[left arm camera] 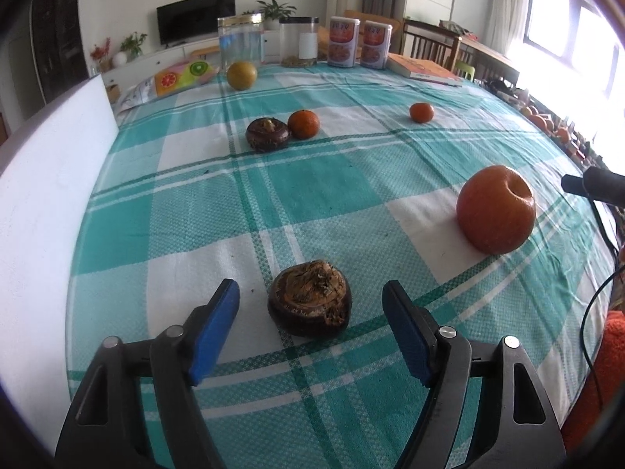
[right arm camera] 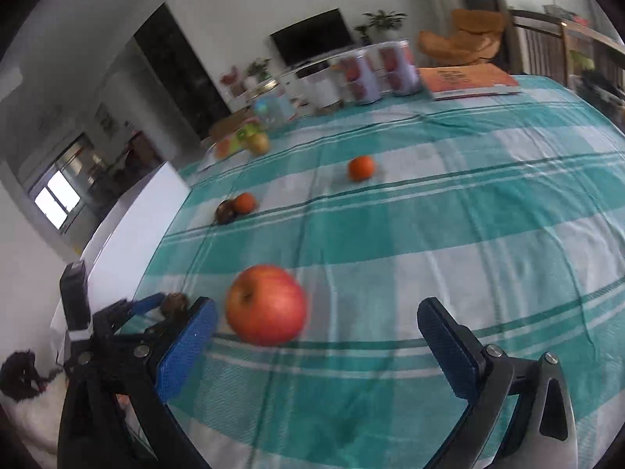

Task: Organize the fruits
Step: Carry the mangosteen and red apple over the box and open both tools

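A wide bench covered in a teal and white checked cloth fills both views. A white board stands along its left edge, and jars, two cans and a book line the far edge, leaving the middle open.

The largest fruit is a red apple, lying on the cloth just ahead of the right gripper. That gripper's blue fingers are spread wide and hold nothing; the apple sits toward the left finger rather than centred. The right view is blurred.

Next in size, a yellowish round fruit, perhaps a pear, rests near the jars. Two small tangerines lie mid-bench: one touching or just beside a dark water chestnut, the other well apart to the right.

A second water chestnut lies between the wide-open fingers of the left gripper, untouched.

Both grippers appear to be lining up first picks. Judging from this, the left needs only to ease forward and close on the chestnut. The right should shift left to centre the apple before closing. The cloth around both fruits is free of obstacles; a black cable hangs at the bench's right edge.
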Available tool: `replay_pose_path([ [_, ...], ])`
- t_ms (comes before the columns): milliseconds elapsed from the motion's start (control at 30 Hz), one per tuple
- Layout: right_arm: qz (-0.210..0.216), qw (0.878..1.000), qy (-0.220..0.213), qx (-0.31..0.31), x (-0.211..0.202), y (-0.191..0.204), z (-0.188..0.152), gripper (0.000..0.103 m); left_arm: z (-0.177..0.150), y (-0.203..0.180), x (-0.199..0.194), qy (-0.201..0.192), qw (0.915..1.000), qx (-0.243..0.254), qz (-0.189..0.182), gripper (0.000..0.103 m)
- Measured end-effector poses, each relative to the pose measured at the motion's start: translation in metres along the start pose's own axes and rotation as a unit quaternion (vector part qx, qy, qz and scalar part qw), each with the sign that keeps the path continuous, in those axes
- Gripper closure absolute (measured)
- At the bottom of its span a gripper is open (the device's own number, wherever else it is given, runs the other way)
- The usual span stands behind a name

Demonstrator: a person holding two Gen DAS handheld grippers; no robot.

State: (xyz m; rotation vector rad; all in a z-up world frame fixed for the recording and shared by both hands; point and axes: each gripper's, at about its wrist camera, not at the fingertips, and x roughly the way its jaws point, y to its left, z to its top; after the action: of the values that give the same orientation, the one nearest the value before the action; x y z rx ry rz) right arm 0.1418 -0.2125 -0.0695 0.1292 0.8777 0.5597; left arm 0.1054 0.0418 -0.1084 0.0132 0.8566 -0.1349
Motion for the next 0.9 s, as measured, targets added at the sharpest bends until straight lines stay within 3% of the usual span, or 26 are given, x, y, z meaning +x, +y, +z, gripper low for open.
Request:
replay_pose_path([
  [33,-0.008,1.0,0.01,-0.024,0.012,0.015,-0.001,0.001,0.001,-0.001,0.002,0.001,1.0,0.002,0.003,0.052],
  [67,-0.021,0.999,0.018,-0.046,0.023,0.027,-0.001,0.001,0.001,-0.001,0.004,0.007,1.0,0.003,0.002,0.058],
  [167,-0.04,0.996,0.049,-0.068,0.054,0.046,-0.002,0.002,-0.001,0.001,0.0,0.004,1.0,-0.002,-0.003,0.059],
  [267,-0.098,0.99,0.076,-0.073,0.073,0.047,-0.001,0.026,-0.004,0.008,-0.013,0.004,0.9997,-0.019,-0.012,0.059],
  [300,-0.096,0.991,0.076,-0.062,0.072,0.042,0.001,0.035,-0.005,0.011,-0.019,0.004,0.9994,-0.03,-0.018,0.059],
  [433,-0.054,0.995,0.08,0.028,0.061,0.016,0.004,0.036,-0.016,0.021,-0.052,0.003,0.9948,-0.082,-0.06,0.059],
  [600,0.081,0.983,0.062,0.154,0.037,0.01,-0.001,0.036,-0.032,0.02,-0.099,0.001,0.9896,-0.096,-0.107,0.059],
  [767,0.166,0.976,0.043,0.133,0.018,0.079,0.024,0.036,-0.016,0.058,-0.172,-0.07,0.9803,-0.143,-0.117,0.059],
  [900,0.244,0.967,0.042,0.066,0.019,0.178,0.049,0.036,-0.007,0.117,-0.227,-0.142,0.9721,-0.182,-0.042,0.059],
])
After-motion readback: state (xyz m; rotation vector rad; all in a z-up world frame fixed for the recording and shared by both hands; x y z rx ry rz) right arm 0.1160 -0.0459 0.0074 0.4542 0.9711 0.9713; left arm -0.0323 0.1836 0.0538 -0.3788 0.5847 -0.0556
